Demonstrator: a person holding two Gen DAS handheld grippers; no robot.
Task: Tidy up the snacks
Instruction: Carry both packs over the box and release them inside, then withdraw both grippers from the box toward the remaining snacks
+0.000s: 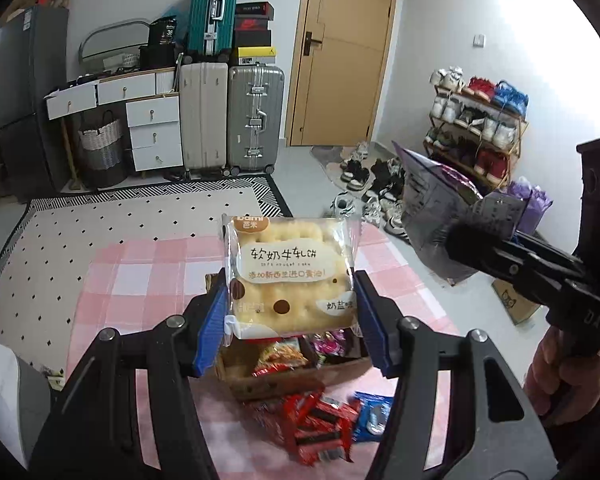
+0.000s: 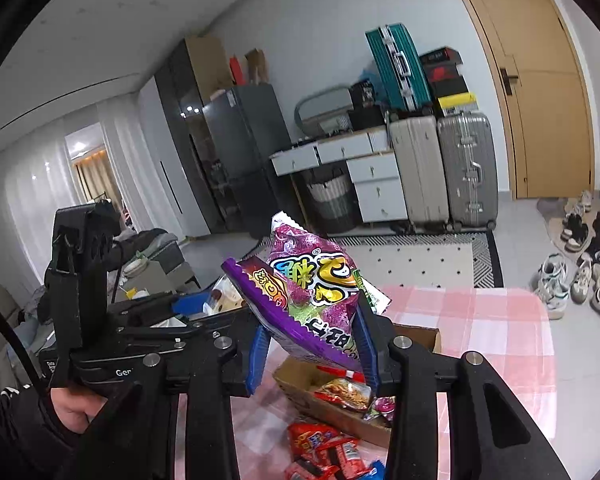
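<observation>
Two snack packs held, one per gripper, both above a pink-check table (image 1: 140, 280).

Item 1, left side: left gripper (image 1: 290, 312), blue pads clamped on both side edges of a clear-wrapped cracker pack (image 1: 292, 272), upright, label facing cam. Brand "bami" w/ 芭米 at top-left corner; main text 软奶牛轧饼; smaller line about added New Zealand butter; tag 奶盐味 at lower right. Pack sits in the air over the cardboard box (image 1: 300, 376).

Item 2, centre, below: the box rests on the table, open-topped, w/ mixed wrappers inside (orange-red, pink). In front of it, loose red wrappers (image 1: 316, 428) and a blue packet (image 1: 374, 416) lie on the cloth; their print is too blurred to read.

Item 3, right side: right gripper (image 2: 314, 344), jaws near-closed, pinching the lower part of a purple snack bag (image 2: 312, 292), tilted, print upside down to cam; large yellow-white chars not legible for sure. Bag is also over the box.

Person's hand (image 1: 560, 372) on the right gripper's handle.
</observation>
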